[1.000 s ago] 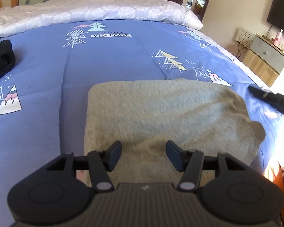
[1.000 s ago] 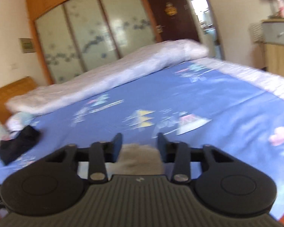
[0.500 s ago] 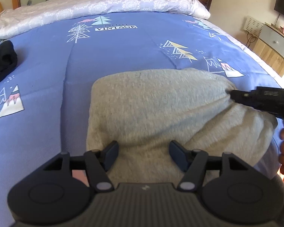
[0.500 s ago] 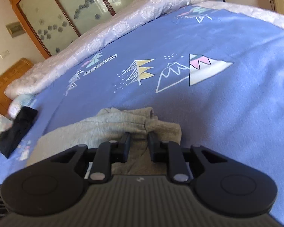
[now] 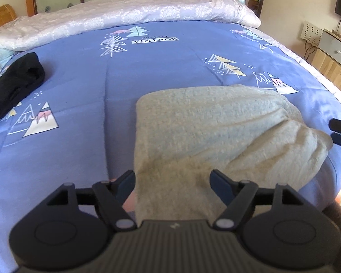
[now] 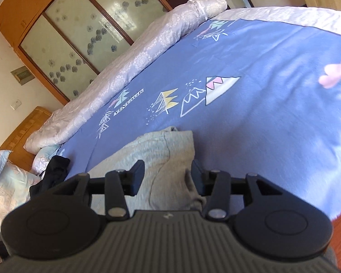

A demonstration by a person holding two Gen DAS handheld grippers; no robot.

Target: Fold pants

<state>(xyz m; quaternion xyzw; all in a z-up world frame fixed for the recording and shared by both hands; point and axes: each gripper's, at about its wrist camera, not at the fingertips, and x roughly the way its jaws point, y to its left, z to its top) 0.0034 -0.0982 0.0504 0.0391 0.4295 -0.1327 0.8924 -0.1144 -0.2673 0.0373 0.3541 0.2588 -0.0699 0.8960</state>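
My left tongs [image 5: 172, 183] are released, the two fingers spread wide over the near edge of the grey pants [image 5: 206, 132], gripping nothing. The pants lie folded into a thick, roughly square bundle on the blue bedspread [image 5: 147, 68], straight ahead of these tongs, with the left fold edge running away from my left finger. On the far right side of the bundle the cloth bunches into a raised ridge, and just beyond it the tip of my other tool shows at the edge of the left wrist view.

My right tongs [image 6: 168, 176] are also released, fingers apart with the pants [image 6: 163, 150] lying between and ahead of them; a seam runs up the cloth from the gap. The right finger sits at the bundle's right edge, where the bedspread [image 6: 261, 113] begins.

Well off to the left of both tongs a black garment [image 5: 13, 79] lies crumpled on the bed. Far ahead, a pale floral quilt [image 5: 136, 16] is rolled along the bed's far side, before a wooden wardrobe [image 6: 63, 27] with frosted doors.
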